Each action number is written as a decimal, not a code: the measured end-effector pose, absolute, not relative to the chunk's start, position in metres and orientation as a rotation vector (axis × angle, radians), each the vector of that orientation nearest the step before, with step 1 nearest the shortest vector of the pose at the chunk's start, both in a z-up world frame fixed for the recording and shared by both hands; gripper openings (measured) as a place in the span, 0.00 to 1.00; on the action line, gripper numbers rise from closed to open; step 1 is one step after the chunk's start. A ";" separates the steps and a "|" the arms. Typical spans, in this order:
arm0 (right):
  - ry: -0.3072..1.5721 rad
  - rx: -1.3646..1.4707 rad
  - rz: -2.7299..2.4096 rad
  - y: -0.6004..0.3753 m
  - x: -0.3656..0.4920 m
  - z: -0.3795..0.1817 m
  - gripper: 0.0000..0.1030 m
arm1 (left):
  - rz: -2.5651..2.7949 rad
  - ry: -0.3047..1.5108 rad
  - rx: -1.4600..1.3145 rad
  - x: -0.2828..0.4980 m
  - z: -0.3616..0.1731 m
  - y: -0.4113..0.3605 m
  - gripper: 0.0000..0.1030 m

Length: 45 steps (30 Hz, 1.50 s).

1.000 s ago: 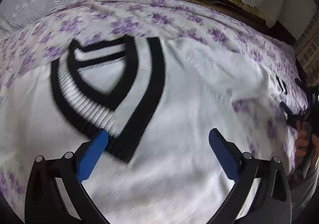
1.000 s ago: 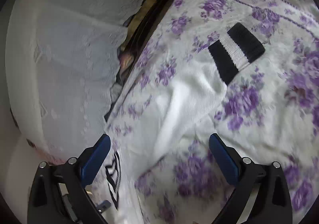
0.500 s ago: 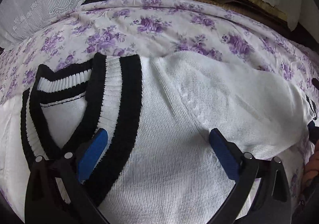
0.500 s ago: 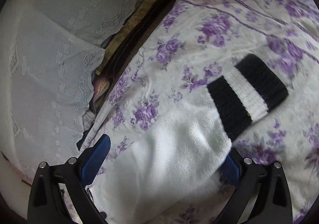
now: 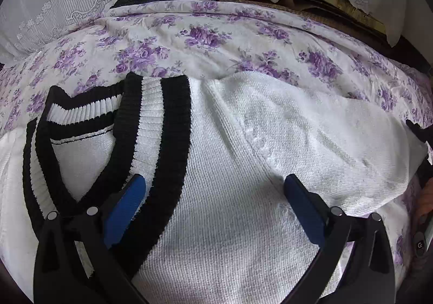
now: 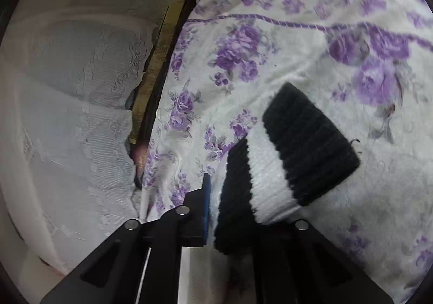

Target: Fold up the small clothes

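**A soft sweater, held by its sleeve end**

The white sweater [image 5: 230, 168] lay flat on the bed cover [image 5: 205, 41] with purple flowers. Its black and white collar [image 5: 151, 141] was near the left side of the left view. One sleeve [image 5: 324, 136] reached out toward the right.

The left gripper [image 5: 213, 203] sat over the chest of the sweater. Its blue pads [image 5: 124, 206] were spread wide and did not pinch anything. One pad was by the collar, the other by the seam where the sleeve joins.

The right gripper [image 6: 216, 201] had just snapped its jaws together on the sleeve cuff [image 6: 292, 157]. The cuff has black and white bands. The knit bunched up between the jaws, so it looked pinched tight.

The sweater looked light, soft and floppy. It would sag and bend anywhere it was not held. It did not look slippery, because the knit is bumpy, and it would not break. The thick ribbed parts, the cuff and the collar, seemed the best places to grab, since they are firmer. A thin pinch of the loose knit could stretch it or pull up only one layer.
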State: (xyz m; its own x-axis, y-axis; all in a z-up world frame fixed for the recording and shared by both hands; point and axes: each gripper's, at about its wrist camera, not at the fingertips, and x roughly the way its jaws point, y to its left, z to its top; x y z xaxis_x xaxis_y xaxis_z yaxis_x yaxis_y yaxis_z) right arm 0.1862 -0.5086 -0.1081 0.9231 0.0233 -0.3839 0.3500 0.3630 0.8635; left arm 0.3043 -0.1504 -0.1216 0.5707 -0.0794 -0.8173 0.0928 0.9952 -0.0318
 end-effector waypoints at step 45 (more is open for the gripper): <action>0.659 0.513 0.424 -0.111 0.266 0.011 0.08 | -0.138 1.011 -0.238 0.325 -0.087 -0.005 0.96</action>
State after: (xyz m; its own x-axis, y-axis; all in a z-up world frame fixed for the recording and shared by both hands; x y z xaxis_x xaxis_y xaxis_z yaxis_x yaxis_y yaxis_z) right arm 0.2657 -0.1108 0.0109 0.7148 0.5215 -0.4660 -0.2075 0.7945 0.5708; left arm 0.3253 -0.0049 -0.0869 0.5255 -0.2235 -0.8209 0.0043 0.9656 -0.2602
